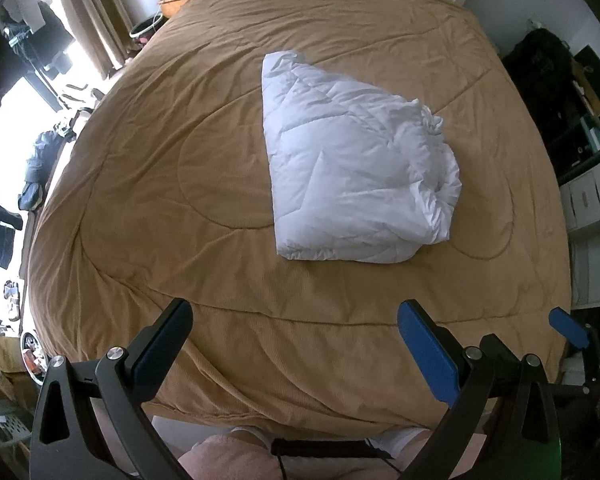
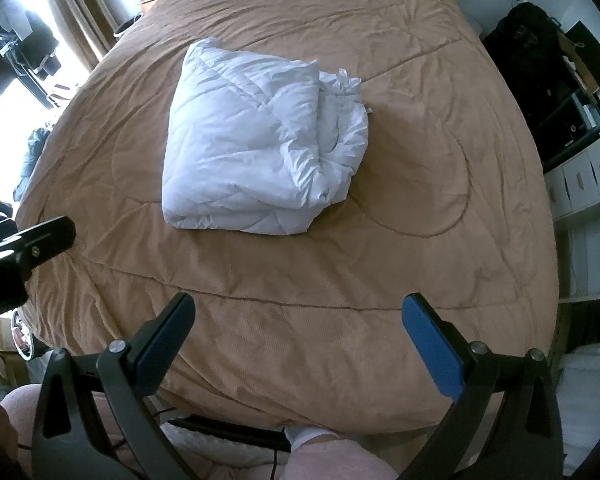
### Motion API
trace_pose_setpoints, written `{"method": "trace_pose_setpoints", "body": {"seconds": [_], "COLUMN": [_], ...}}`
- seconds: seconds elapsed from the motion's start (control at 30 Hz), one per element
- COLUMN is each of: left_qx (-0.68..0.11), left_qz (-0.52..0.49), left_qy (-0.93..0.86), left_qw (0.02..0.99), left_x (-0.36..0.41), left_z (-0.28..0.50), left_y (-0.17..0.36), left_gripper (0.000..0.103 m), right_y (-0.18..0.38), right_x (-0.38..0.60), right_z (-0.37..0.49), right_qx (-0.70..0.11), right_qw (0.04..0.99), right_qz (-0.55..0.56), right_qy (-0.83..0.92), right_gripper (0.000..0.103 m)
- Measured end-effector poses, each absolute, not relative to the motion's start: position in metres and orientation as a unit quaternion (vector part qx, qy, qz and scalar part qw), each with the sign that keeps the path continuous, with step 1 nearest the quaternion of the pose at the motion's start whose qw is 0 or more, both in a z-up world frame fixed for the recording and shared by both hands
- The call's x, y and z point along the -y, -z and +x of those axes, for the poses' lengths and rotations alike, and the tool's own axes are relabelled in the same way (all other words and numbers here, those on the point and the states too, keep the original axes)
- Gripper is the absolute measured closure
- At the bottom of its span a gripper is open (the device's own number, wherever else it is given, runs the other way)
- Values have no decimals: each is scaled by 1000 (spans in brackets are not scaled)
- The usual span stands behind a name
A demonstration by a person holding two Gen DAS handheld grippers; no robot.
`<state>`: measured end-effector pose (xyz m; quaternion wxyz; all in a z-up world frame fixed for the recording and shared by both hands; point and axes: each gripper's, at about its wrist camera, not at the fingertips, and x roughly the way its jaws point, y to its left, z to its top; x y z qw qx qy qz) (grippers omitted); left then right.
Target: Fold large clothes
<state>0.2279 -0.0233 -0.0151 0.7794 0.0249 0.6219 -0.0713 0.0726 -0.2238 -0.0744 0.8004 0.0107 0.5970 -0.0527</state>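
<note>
My left gripper [image 1: 294, 320] is spread wide and carries nothing; I hold it above the near edge of the bed, well apart from the load. My right gripper [image 2: 296, 316] is likewise spread and empty, level with the left one, which shows at the left margin of the right wrist view. Both sit back, in my judgement, because no edge of the load needs a pinch at present and a raised stance gives both cameras the whole bundle.

The white quilted comforter [image 1: 352, 160] lies near the middle of the bed, on the tan bedspread [image 1: 180, 200], as a compact multi-layer bundle. Its smooth folded edge faces left; its gathered, crumpled ends face right. That central placement keeps every side reachable.

Judgement: the fold looks complete or nearly so. The loose right-hand ends [image 2: 340, 120] may call for tucking.
</note>
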Motion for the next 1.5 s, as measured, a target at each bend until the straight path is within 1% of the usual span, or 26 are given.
{"method": "trace_pose_setpoints", "body": {"seconds": [1.5], "left_qx": [-632], "left_qz": [26], "left_qy": [71], "left_qw": [771], "left_x": [27], "left_z": [225], "left_y": [19], "left_gripper": [1], "right_y": [82], "right_x": [232], "right_z": [77], "right_qx": [-616], "right_qw": [787], "right_qz": [12], "right_qy": [42], "right_gripper": [0]}}
